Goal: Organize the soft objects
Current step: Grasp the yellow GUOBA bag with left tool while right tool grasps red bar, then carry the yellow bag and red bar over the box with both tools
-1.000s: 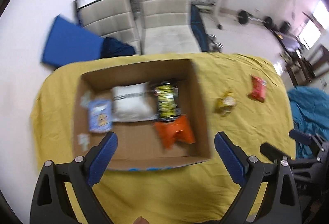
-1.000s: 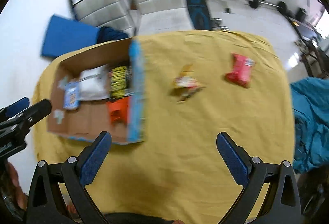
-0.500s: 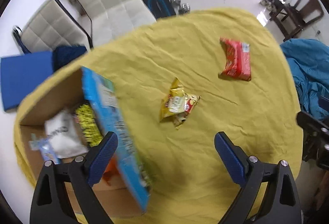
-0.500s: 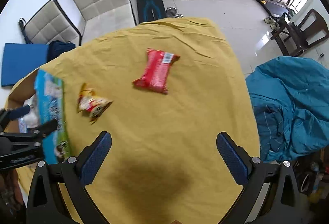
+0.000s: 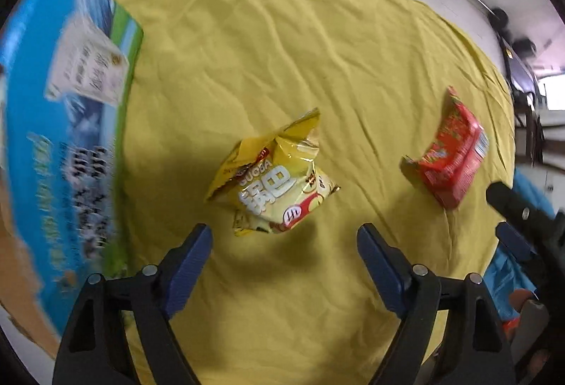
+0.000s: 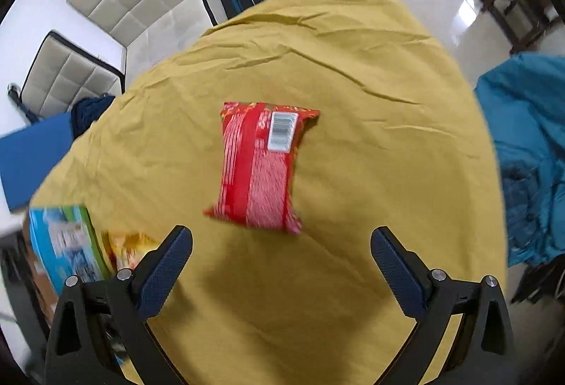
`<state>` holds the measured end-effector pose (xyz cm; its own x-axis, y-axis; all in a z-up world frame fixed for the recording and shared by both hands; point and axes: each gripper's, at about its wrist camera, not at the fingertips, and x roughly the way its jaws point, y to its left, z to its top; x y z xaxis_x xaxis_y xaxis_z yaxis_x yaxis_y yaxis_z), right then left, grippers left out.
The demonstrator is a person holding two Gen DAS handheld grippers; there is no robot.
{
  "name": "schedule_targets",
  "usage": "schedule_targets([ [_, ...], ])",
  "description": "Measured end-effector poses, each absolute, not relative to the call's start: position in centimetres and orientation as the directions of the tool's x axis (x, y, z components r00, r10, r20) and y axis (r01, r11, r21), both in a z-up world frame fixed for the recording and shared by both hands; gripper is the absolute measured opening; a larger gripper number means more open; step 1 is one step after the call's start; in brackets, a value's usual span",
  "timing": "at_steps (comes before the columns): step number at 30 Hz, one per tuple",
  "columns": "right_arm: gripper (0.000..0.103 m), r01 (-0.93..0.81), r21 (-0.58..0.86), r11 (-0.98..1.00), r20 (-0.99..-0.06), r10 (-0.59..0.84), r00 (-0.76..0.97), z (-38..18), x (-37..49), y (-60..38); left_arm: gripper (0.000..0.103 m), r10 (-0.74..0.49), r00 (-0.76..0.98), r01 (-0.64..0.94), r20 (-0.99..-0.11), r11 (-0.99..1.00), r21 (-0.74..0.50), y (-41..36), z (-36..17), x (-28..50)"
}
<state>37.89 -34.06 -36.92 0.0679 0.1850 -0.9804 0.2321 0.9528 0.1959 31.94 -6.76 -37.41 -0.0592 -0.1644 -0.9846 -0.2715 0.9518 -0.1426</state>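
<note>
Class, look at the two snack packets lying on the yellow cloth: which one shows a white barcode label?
The red crinkly snack packet, lying in front of the right gripper. The yellow foil snack packet shows only printed lettering and no barcode label.

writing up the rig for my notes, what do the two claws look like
Both match: the left claw and right claw each have two black angular arms with triangular cut-outs and silver rivets, ending in dark blue textured pads. No cables, markings or sleeves are visible.
</note>
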Motion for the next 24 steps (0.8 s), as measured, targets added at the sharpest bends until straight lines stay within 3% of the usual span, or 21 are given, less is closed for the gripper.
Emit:
schedule_targets([
  [2,0.102,0.250,0.193,0.949,-0.981,0.184,0.058,-38.2,38.9,-34.0,0.083,-0.174,-0.070,-0.306,-0.982,0.941,-0.145,-6.9,-38.5,32.0],
  [6,0.083,0.294,0.212,0.932,-0.975,0.222,-0.001,-41.0,40.7,-33.9,0.083,-0.183,-0.071,-0.355,-0.981,0.923,-0.147,-6.6,-40.1,32.2],
  [7,0.082,0.301,0.220,0.928,-0.972,0.235,-0.013,-41.6,40.9,-33.7,0.081,-0.189,-0.065,-0.370,-0.980,0.916,-0.152,-6.3,-40.3,32.2],
  [8,0.076,0.303,0.216,0.928,-0.972,0.234,-0.024,-42.2,41.1,-33.5,0.070,-0.193,-0.055,-0.386,-0.980,0.909,-0.157,-6.1,-40.4,32.3],
  [10,0.069,0.289,0.206,0.935,-0.974,0.225,-0.033,-42.7,41.3,-33.0,0.060,-0.214,-0.034,-0.410,-0.976,0.894,-0.181,-5.8,-40.6,32.6],
  [13,0.052,0.232,0.183,0.956,-0.979,0.197,-0.042,-42.7,41.4,-31.9,0.057,-0.239,-0.035,-0.446,-0.970,0.872,-0.199,-5.4,-41.0,32.8],
  [19,0.051,0.065,0.132,0.989,-0.982,0.139,-0.128,-42.5,40.2,-30.3,0.050,-0.180,-0.027,-0.377,-0.983,0.913,-0.157,-7.0,-40.6,33.9],
  [24,0.051,-0.058,0.084,0.995,-0.982,0.073,-0.173,-42.4,38.2,-29.9,0.048,-0.111,-0.058,-0.137,-0.992,0.985,-0.102,-10.0,-40.1,35.3],
])
